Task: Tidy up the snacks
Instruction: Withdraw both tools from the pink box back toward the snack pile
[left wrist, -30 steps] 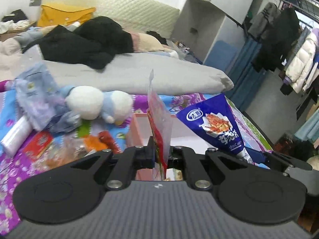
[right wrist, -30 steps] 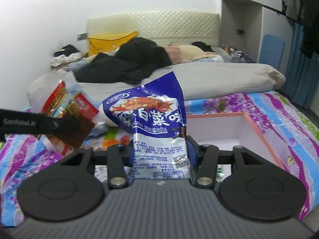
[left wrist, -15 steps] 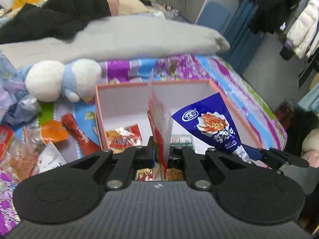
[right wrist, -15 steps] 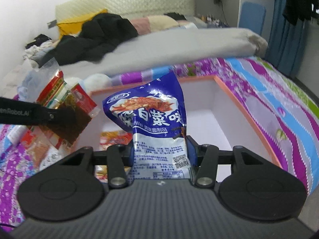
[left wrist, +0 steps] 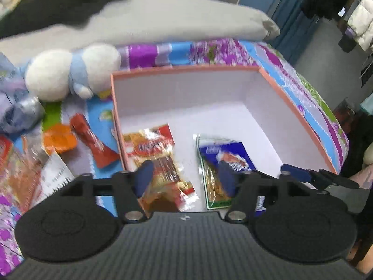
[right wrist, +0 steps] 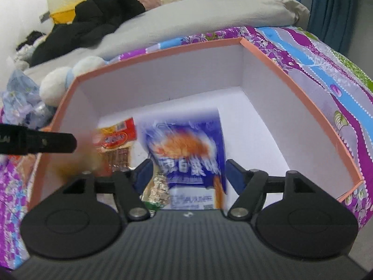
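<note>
The blue snack packet (right wrist: 186, 149), blurred, lies lengthwise away from the camera inside the pink-rimmed box (right wrist: 300, 79), between the spread fingers of the right gripper (right wrist: 187, 175), whose jaws have just been opening. The left gripper (left wrist: 184, 177), also just opened and holding nothing, tilts down over the red snack packet (left wrist: 151, 147) in the box on the floral bed (left wrist: 310, 98).
</note>
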The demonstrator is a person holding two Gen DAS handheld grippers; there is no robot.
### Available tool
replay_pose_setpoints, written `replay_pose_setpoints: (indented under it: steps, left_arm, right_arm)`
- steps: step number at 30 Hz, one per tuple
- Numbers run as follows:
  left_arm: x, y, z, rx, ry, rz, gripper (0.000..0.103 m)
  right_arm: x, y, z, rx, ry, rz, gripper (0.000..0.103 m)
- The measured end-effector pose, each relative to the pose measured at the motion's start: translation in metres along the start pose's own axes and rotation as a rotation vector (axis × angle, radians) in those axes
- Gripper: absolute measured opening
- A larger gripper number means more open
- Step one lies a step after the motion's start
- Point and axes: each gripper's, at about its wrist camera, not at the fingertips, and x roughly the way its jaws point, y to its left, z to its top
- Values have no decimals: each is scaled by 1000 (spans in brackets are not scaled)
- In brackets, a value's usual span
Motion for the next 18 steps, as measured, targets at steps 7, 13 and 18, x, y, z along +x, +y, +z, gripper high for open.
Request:
replay_pose_setpoints:
  steps: [7, 13, 18]
  left_arm:
    - [-59, -4, 6, 17, -99, 4, 78]
    - [-120, -1, 5, 18, -194, 29, 78]
    - [-165, 11, -2, -7, -259, 32, 78]
  right_arm:
    - [-33, 5, 17, 13, -79, -11, 71]
    - [-79, 26, 34, -9, -185, -8, 71]
    - [-118, 49, 36, -41, -256, 10, 71]
